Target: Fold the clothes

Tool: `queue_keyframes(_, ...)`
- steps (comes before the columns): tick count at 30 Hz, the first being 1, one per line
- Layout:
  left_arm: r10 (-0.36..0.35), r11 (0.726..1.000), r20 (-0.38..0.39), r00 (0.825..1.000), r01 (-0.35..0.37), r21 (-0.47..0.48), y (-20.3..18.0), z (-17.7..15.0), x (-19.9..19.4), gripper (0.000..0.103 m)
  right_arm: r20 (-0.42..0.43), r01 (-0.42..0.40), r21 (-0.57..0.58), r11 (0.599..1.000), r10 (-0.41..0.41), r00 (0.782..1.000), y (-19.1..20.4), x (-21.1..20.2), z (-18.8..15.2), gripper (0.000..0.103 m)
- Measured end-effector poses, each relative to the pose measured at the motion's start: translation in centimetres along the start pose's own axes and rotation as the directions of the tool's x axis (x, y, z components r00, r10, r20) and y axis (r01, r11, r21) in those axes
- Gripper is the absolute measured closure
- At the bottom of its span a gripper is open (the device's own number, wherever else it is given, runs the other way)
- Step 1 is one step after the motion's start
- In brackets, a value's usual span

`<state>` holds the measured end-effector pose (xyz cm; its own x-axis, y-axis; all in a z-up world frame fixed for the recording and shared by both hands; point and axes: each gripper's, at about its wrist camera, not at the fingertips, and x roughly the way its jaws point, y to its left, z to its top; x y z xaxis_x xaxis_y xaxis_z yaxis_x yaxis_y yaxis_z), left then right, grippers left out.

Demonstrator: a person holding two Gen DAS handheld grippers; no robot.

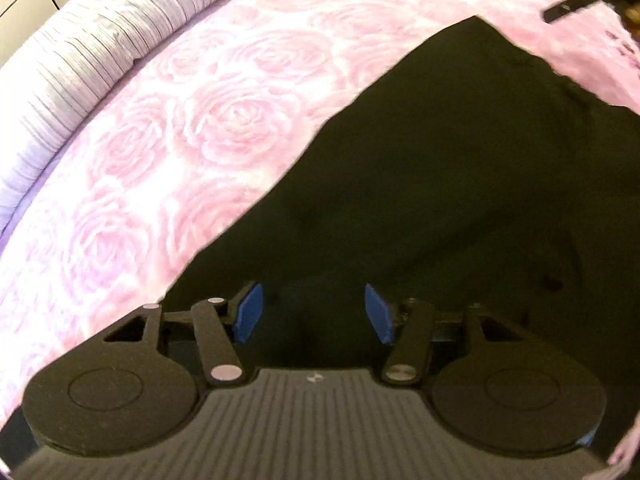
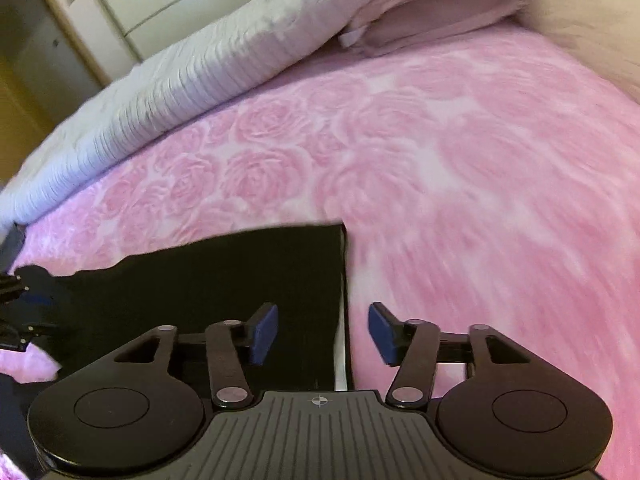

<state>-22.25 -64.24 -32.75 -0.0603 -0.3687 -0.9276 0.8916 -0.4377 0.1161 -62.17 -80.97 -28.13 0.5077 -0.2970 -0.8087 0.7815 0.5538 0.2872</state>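
A: Where is the garment against your tongs?

B: The black garment lies flat on the pink rose bedspread. My left gripper hovers over the cloth, jaws spread, nothing between them. My right gripper is also spread and empty, straddling the garment's straight side edge (corner just ahead).

A: Containers?

B: None seen. A white pleated duvet borders the bedspread beyond the garment.

A: Pose?

B: Both tilted down toward the bedspread.

No legible text or labels anywhere.
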Motion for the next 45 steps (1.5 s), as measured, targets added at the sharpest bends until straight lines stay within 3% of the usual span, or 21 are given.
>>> queue_keyframes(5, -0.005, 1.000, -0.013, 1.000, 0.005, 0.023, 1.2, 1.1, 3.8, 0.038, -0.091, -0.056, -0.163, 0.985, 0.041, 0.995, -1.5, 9.1, 3.6, 0.043)
queue_keyframes(8, -0.031, 0.999, -0.046, 0.998, 0.030, -0.025, 2.4, 0.8, 5.2, 0.033, -0.125, -0.122, -0.175, 0.977, 0.101, 0.987, -1.9, 10.7, 3.9, 0.083)
queue_keyframes(11, -0.017, 1.000, -0.054, 0.998, 0.017, -0.011, 2.3, 1.7, 4.9, 0.038, -0.127, -0.150, -0.146, 0.978, 0.132, 0.983, -2.6, 9.9, 5.1, 0.094)
queue_keyframes(15, 0.056, 0.998, -0.013, 0.998, -0.056, 0.008, 2.7, 3.7, 5.3, 0.040, -0.075, -0.151, -0.148, 0.978, 0.141, 0.987, -3.6, 9.1, 8.3, 0.094)
queue_keyframes(18, 0.055, 0.998, -0.009, 0.998, -0.055, -0.028, 3.4, 4.8, 6.2, 0.038, -0.117, -0.139, -0.138, 0.981, 0.124, 0.985, -4.4, 11.6, 9.1, 0.092)
queue_keyframes(20, 0.063, 0.997, -0.009, 0.998, -0.063, -0.033, 3.5, 5.0, 6.0, 0.037, -0.110, -0.101, -0.131, 0.986, 0.087, 0.990, -4.5, 11.9, 8.6, 0.074)
queue_keyframes(23, 0.092, 0.991, 0.013, 0.996, -0.091, -0.100, 3.5, 4.0, 3.4, 0.040, -0.049, -0.012, -0.107, 0.994, 0.006, 0.999, -4.5, 9.3, 7.5, 0.062)
queue_keyframes(25, 0.081, 0.983, 0.028, 0.996, -0.075, -0.166, 3.4, 3.1, 1.6, 0.040, -0.030, 0.007, -0.101, 0.995, -0.010, 1.000, -4.1, 6.8, 6.4, 0.062)
queue_keyframes(27, 0.057, 0.975, 0.034, 0.998, -0.048, -0.215, 2.9, 1.6, -0.3, 0.040, -0.052, -0.026, -0.094, 0.995, 0.022, 0.998, -3.2, 4.3, 4.6, 0.062)
queue_keyframes(32, -0.104, 0.960, -0.013, 0.994, 0.097, -0.264, -0.4, -3.8, -4.2, 0.040, -0.149, -0.119, -0.104, 0.987, 0.103, 0.983, -0.9, -0.1, -0.4, 0.062)
queue_keyframes(36, -0.150, 0.964, -0.122, 0.981, 0.118, -0.237, -3.4, -7.6, -3.2, 0.040, -0.231, -0.114, -0.096, 0.989, 0.090, 0.969, 0.0, -0.7, -4.5, 0.062)
queue_keyframes(39, -0.176, 0.968, -0.206, 0.963, 0.131, -0.216, -5.7, -10.4, -2.2, 0.043, -0.239, -0.106, -0.066, 0.992, 0.087, 0.967, 0.0, -0.5, -6.0, 0.062)
queue_keyframes(40, -0.161, 0.971, -0.196, 0.967, 0.120, -0.207, -6.2, -10.9, -2.3, 0.043, -0.233, -0.114, -0.068, 0.991, 0.095, 0.968, 0.2, -0.6, -6.2, 0.062)
queue_keyframes(43, -0.158, 0.969, -0.180, 0.971, 0.117, -0.217, -6.4, -10.8, -3.0, 0.061, -0.218, -0.133, -0.133, 0.982, 0.102, 0.971, 1.2, -0.4, -6.1, 0.062)
queue_keyframes(45, -0.154, 0.972, -0.177, 0.972, 0.117, -0.203, -6.4, -10.6, -3.5, 0.079, -0.208, -0.121, -0.133, 0.984, 0.091, 0.974, 0.9, 0.0, -5.7, 0.062)
